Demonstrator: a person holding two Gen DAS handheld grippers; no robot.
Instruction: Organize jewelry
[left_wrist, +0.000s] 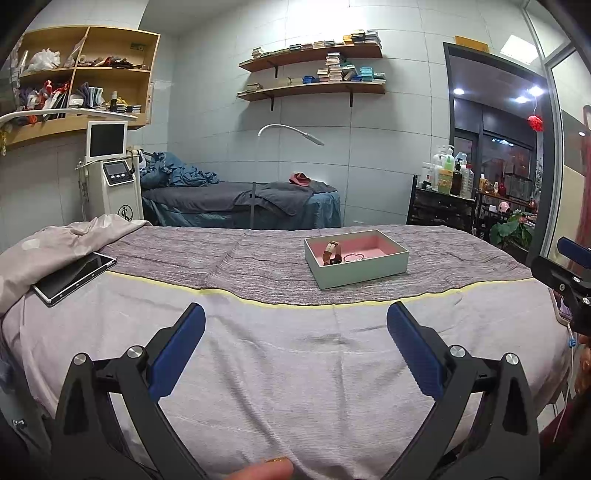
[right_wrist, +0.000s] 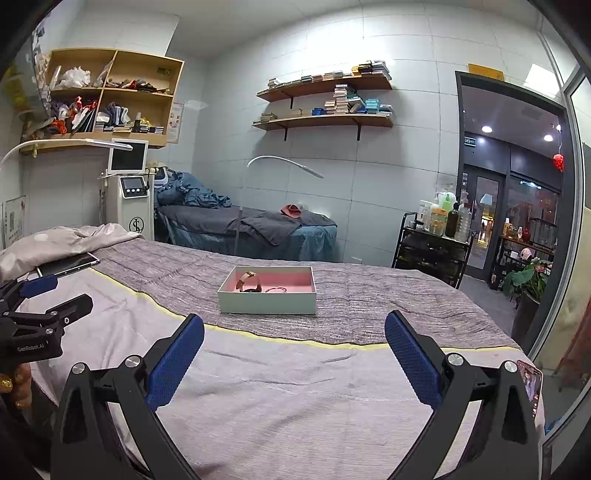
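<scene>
gripper (right_wrist: 40, 314): white "GenRobot.AI" on black body | white machine (right_wrist: 135, 206): black monogram in a circle, perhaps "LS" | wall poster (right_wrist: 176, 122): print too small to read | door sign (right_wrist: 470, 140): unreadable

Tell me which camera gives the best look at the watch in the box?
The right wrist view: the watch sits near the picture's center, its strap loop standing against the pink lining of the box. The left wrist view shows it too, farther off-center.
</scene>
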